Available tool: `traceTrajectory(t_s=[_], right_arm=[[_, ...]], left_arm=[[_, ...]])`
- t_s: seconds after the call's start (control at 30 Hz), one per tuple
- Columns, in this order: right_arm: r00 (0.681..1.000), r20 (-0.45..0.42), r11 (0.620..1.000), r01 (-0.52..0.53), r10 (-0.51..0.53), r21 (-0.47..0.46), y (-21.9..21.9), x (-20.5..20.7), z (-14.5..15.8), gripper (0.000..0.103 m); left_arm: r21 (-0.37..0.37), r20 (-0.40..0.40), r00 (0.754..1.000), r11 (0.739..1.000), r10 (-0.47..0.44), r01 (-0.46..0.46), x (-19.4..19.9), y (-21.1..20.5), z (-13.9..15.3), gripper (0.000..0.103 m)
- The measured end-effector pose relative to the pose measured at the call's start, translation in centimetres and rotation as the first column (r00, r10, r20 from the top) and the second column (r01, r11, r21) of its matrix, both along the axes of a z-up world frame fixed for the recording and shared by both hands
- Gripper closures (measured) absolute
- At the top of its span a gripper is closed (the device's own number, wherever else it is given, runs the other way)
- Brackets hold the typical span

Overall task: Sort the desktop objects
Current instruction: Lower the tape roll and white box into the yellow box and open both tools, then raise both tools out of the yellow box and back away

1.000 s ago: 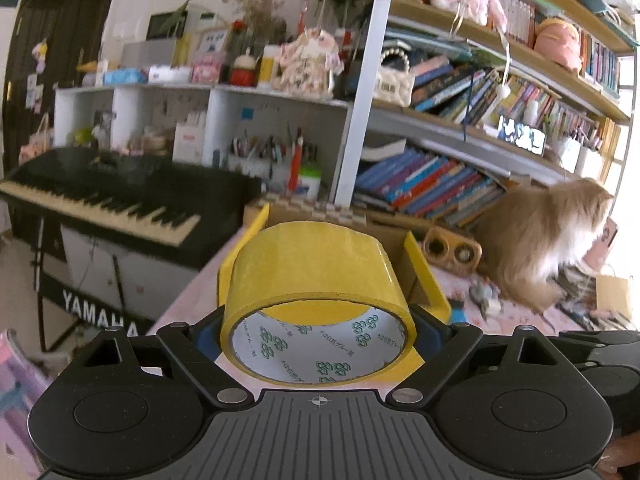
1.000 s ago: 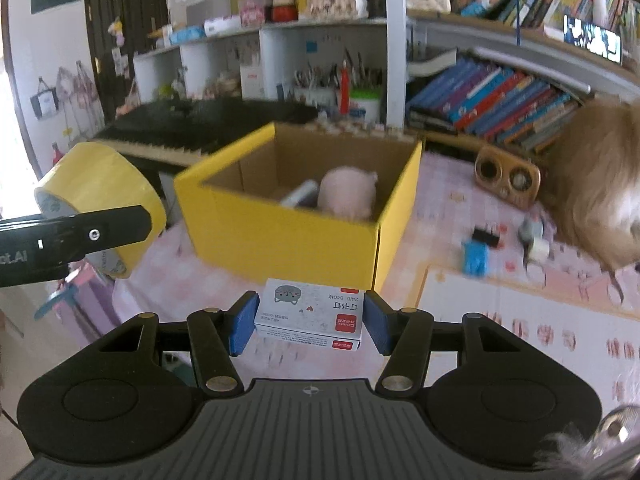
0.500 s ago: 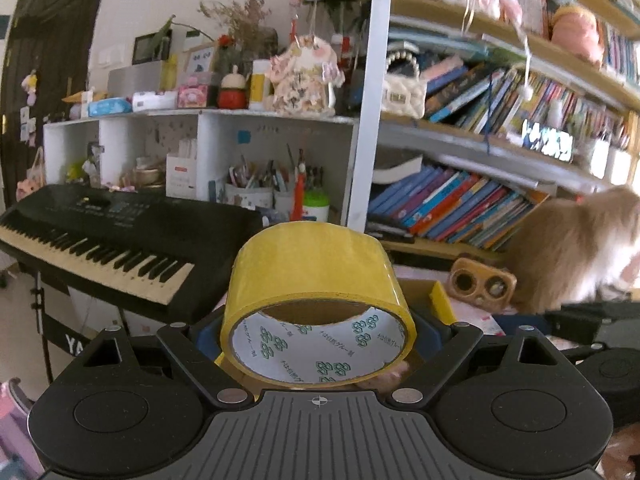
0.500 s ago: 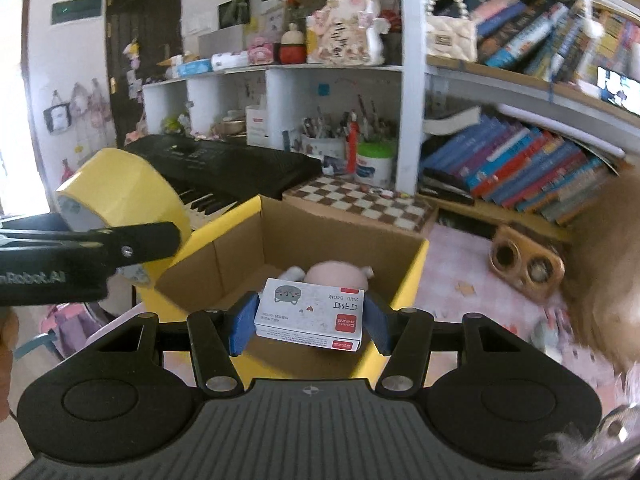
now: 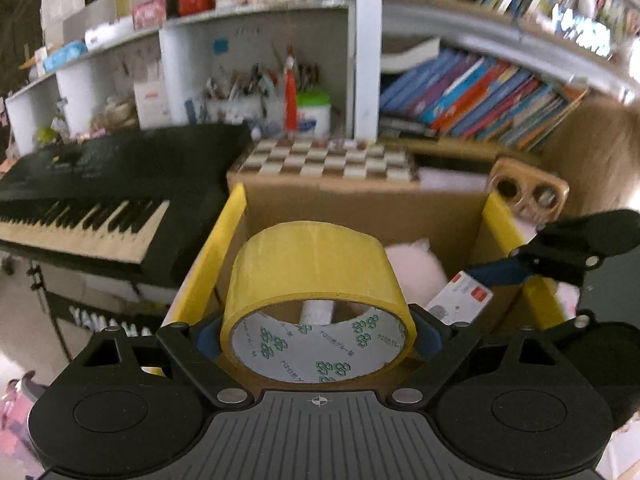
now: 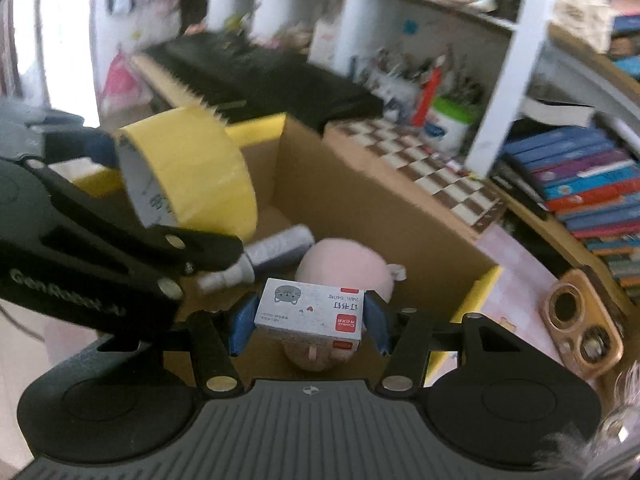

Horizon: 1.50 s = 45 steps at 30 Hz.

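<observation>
- Behind everything stood the bookshelf (image 5: 480, 92) with its rows of books, and the black keyboard (image 5: 100, 184) lay to the left of it.
- Below both pairs of tongs sat the open cardboard box (image 6: 360, 200) with yellow outer walls, a checkered board (image 5: 328, 158) just behind its far wall.
- Inside the box lay a pink plush toy (image 6: 340, 264) and, beside it, a grey tube (image 6: 276, 248).
- Over the left part of the box, the left tongs (image 5: 318, 336) were clamped on the yellow tape roll (image 5: 316, 280), one blue pad pressing each side of the roll and its open core facing the camera.
- Above the plush toy, the right tongs (image 6: 310, 316) were clamped on the small staple box (image 6: 310, 312), white with a grey cat face and a red label, held flat between the blue pads.
- Seen from the right wrist, the tape roll hung up and to the left of the staple box, apart from it.
</observation>
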State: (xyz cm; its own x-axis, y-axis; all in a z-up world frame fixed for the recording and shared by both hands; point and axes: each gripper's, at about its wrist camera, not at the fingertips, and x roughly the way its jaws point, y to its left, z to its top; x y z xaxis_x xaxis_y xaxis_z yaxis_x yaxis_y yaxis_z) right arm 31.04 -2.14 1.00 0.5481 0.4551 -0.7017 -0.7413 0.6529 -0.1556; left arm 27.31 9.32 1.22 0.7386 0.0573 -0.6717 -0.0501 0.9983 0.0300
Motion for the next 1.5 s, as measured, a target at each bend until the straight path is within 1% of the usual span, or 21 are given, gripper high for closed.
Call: traceTrajectory(t_s=[0.1,0.17,0.3,0.4,0.57,0.63,0.7,0.8,0.9,1.1,1.2,1.3,1.4,1.5], right_arm=[[0.999,-0.027,0.998,-0.041,0.04,-0.042,0.4,0.5,-1.0,0.049],[0.997,-0.022,0.996,-0.072,0.071,-0.06,0.5,0.5,-1.2,0.049],[0.993,-0.039,0.987,-0.118,0.114,-0.112,0.6,0.8,-1.6,0.049],[0.988,-0.038,0.976,-0.155,0.151,-0.156,0.9,0.6,-2.2,0.049],[0.988,-0.033,0.976,-0.156,0.152,-0.155,0.9,0.7,-2.3,0.048],[0.989,-0.016,0.978,-0.145,0.144,-0.148,0.8,0.6,-2.2,0.046],[0.994,0.002,0.986,-0.106,0.107,-0.129,0.5,0.5,-1.8,0.028],[0.998,-0.003,0.996,-0.062,0.062,-0.065,-0.4,0.4,-0.8,0.027],[0.999,0.038,1.0,-0.024,0.025,-0.018,-1.2,-0.5,0.5,0.027],[0.989,0.108,0.991,0.094,-0.105,0.098,-3.6,-3.3,3.0,0.027],[0.977,0.127,0.978,0.154,-0.173,0.143,-5.0,-4.7,3.8,0.027],[0.96,0.143,0.96,0.214,-0.241,0.183,-6.3,-6.2,4.5,0.027],[0.939,0.14,0.933,0.279,-0.315,0.229,-7.7,-7.8,4.9,0.027],[0.91,0.138,0.9,0.346,-0.39,0.265,-9.2,-9.6,5.1,0.027]], left_arm=[[0.003,-0.054,0.999,1.0,0.002,-0.002,0.7,0.0,-0.9,0.011],[-0.006,-0.081,0.997,1.0,0.005,-0.006,1.0,0.1,-1.5,0.011],[0.049,-0.099,0.995,0.999,-0.01,0.015,1.4,-0.5,-2.0,0.011],[0.052,-0.1,0.995,0.998,-0.02,0.026,1.4,-0.7,-2.1,0.011],[0.06,-0.096,0.995,0.998,-0.024,0.03,1.2,-0.7,-2.2,0.01],[0.071,-0.067,0.998,0.997,-0.015,0.02,0.7,-0.8,-1.8,0.01],[0.073,-0.023,0.999,0.997,-0.024,0.026,0.2,-1.0,-1.1,0.008],[0.068,0.052,0.998,0.997,-0.031,0.028,-1.0,-1.2,0.4,0.006],[0.061,0.122,0.992,0.998,-0.026,0.019,-2.2,-1.4,1.9,0.006],[0.023,0.203,0.979,1.0,0.002,-0.007,-4.8,-1.7,3.9,0.006],[-0.002,0.236,0.972,1.0,0.022,-0.022,-6.6,-1.9,4.4,0.006],[-0.035,0.246,0.968,0.999,0.047,-0.039,-8.7,-1.8,4.6,0.006],[-0.051,0.256,0.965,0.997,0.063,-0.052,-10.7,-1.8,4.8,0.006],[-0.067,0.265,0.96,0.995,0.085,-0.07,-12.6,-1.5,4.9,0.006]])
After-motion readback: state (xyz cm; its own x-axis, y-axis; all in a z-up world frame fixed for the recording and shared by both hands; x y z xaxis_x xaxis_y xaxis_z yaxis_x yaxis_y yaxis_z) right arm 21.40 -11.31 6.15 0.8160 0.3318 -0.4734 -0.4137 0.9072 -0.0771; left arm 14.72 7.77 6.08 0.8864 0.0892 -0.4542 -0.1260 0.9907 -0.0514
